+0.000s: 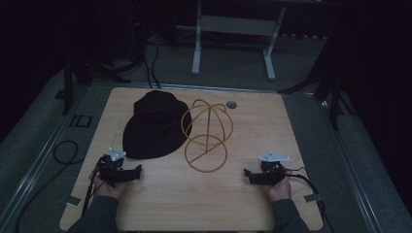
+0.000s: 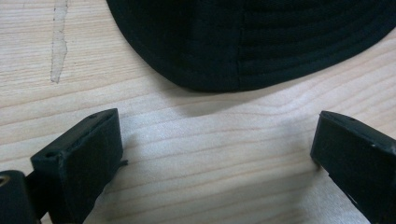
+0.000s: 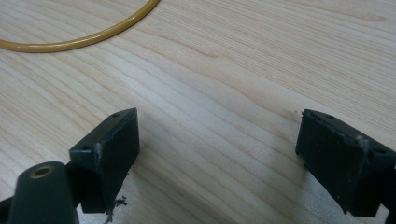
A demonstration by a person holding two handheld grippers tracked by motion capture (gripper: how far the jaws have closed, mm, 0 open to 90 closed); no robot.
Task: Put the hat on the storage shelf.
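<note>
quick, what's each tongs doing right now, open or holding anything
Left tongs: open, holding nothing, just short of the black hat.
Right tongs: open, holding nothing, over bare table.

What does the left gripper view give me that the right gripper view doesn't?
The left gripper view shows the black hat brim just ahead of the open left hand-held gripper, plus a pale streak on the wood. The right gripper view instead shows an arc of the yellow wire frame beyond the open right hand-held gripper. Both share the bare wooden table between empty jaws.
</note>
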